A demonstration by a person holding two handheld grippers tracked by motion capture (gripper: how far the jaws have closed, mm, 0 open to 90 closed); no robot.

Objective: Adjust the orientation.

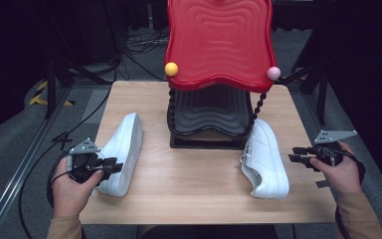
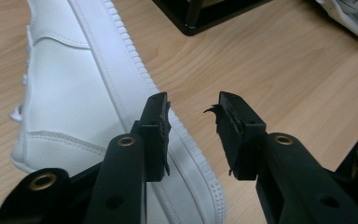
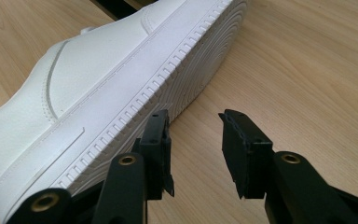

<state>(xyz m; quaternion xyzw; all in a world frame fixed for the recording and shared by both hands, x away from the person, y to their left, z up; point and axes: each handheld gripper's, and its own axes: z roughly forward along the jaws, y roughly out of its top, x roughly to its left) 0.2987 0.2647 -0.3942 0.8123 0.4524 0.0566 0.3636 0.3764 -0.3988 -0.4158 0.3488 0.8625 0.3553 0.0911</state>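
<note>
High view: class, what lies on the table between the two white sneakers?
Bare wooden table; the black rack base sits further back between left sneaker and right sneaker.

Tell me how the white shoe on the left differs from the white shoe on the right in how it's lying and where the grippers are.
The left shoe lies at the table's left edge, leaning in toward the red rack; the right shoe lies right of the rack's base, angled the other way. The left gripper hangs over the left shoe, jaws open; the right gripper stands apart from the right shoe, also open. Both are white low sneakers tipped on their sides.
</note>
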